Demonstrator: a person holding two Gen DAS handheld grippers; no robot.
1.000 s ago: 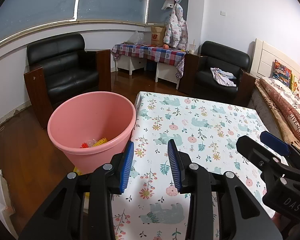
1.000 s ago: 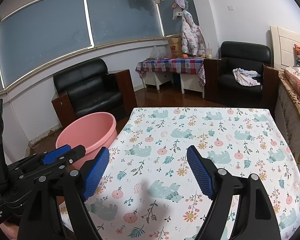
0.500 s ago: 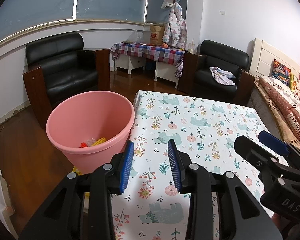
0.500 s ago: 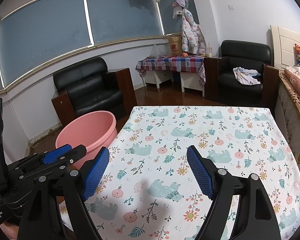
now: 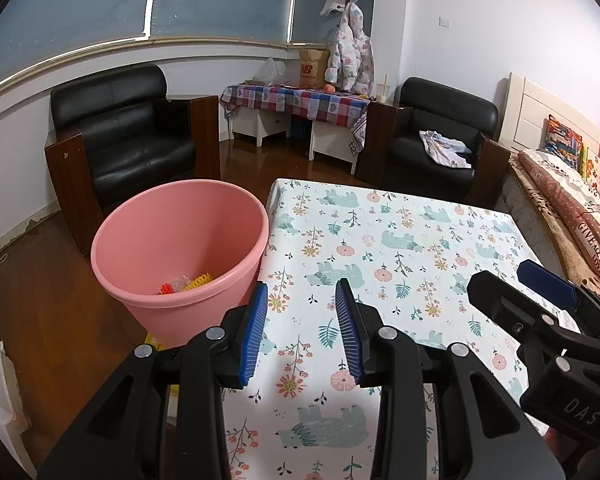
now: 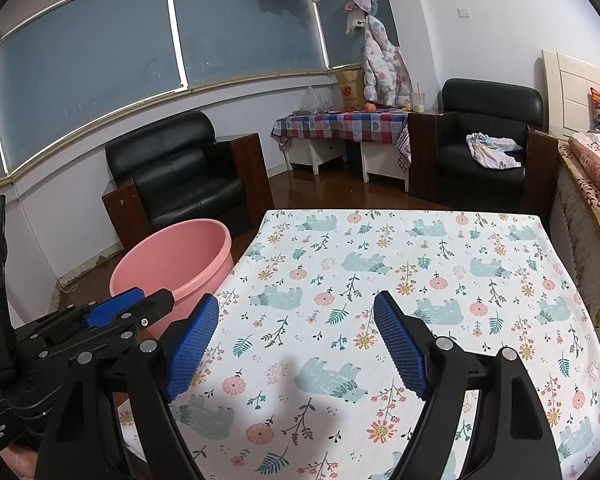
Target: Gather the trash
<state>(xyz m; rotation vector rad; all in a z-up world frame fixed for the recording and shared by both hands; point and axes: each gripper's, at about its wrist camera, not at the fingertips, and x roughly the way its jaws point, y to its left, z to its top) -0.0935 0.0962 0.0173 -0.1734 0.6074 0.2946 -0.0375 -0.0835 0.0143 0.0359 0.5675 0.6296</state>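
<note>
**Both hand-held grippers idle over a bare cloth, trash already in the pink bin**

Nothing has moved since the earlier frames: both tools sit at the same spots over the same print, with the same gaps between the pads.

Left wrist view: the left hand-held gripper (image 5: 302, 322) fills the 6 o'clock part of the picture, its blue pads parted to a middling gap with nothing but floral tablecloth showing between them. The pink bin (image 5: 236, 216) stands on the floor at about 9 o'clock from the fingertips, just beside the edge of the surface (image 5: 400, 216). Inside it, low against the near wall, lies the trash (image 5: 184, 283): small red, yellow and clear bits. The right hand-held gripper (image 5: 512, 280) comes in at 3 o'clock.

Right wrist view: the right hand-held gripper's own pads stand wide apart at 6 o'clock, empty, above the cloth. The bin's rim shows at 9 o'clock, partly behind the left tool; its contents are hidden from here. No loose item shows anywhere on the cloth in either view.

Judged from this, the collecting step looks finished or between items, since neither tool carries anything. The next move calls for finding a remaining piece, if there is one outside these views, then lowering open pads around it before carrying it to the bin.
</note>
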